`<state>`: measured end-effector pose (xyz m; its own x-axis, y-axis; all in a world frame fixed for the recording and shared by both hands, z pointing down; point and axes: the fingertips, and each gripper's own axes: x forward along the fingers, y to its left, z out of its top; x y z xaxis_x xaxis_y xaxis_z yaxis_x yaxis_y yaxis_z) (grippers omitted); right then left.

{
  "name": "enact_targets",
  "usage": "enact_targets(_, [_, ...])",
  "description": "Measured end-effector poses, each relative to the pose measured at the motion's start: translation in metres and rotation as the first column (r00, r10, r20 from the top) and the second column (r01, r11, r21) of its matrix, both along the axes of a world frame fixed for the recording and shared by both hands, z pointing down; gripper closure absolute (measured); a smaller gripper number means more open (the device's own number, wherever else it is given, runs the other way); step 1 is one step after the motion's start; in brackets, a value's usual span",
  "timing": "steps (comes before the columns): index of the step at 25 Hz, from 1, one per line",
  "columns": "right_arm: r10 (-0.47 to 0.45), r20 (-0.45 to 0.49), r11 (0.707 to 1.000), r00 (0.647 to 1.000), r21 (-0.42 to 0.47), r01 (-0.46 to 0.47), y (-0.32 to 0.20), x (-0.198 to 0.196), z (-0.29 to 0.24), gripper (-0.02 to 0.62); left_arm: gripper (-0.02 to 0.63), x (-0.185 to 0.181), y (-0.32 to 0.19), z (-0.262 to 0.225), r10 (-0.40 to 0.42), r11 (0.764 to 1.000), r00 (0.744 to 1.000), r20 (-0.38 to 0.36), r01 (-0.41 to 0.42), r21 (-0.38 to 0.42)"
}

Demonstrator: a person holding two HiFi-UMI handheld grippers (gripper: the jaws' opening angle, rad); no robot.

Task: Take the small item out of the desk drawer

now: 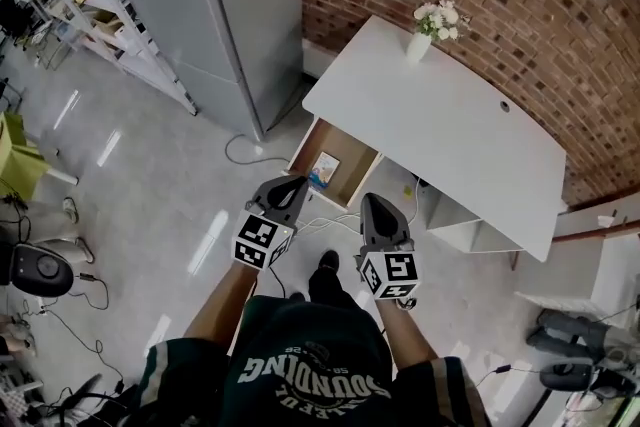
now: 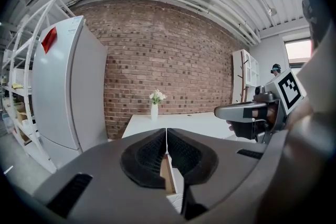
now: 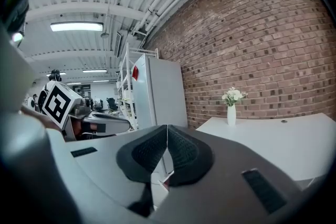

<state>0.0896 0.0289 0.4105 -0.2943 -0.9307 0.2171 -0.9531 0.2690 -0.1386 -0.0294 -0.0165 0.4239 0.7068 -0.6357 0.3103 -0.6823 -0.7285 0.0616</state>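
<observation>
The white desk [image 1: 440, 120] stands against the brick wall, and its wooden drawer [image 1: 303, 152] is pulled out toward me. A small blue-and-white item [image 1: 325, 169] lies flat inside the drawer. My left gripper [image 1: 293, 186] hovers just short of the drawer's near edge, jaws shut with nothing between them [image 2: 166, 137]. My right gripper [image 1: 376, 204] hangs beside it to the right, over the floor, also shut and empty [image 3: 167, 135]. Each gripper view shows the other gripper, the right gripper [image 2: 247, 112] and the left gripper [image 3: 101, 124], level alongside.
A white vase of flowers [image 1: 420, 42] stands at the desk's far corner. A grey fridge [image 1: 215, 5] is to the left, with white shelving [image 1: 90, 10] beyond. Cables [image 1: 250, 153] trail on the floor near the drawer. A low white shelf unit [image 1: 455, 215] sits under the desk.
</observation>
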Motion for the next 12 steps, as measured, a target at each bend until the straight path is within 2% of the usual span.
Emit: enact_targets(12, [-0.083, 0.05, 0.996, 0.995, -0.033, 0.085, -0.077, 0.042, 0.02, 0.571, 0.588, 0.048, -0.063, 0.018, -0.039, 0.999, 0.997, 0.069, 0.041, -0.023])
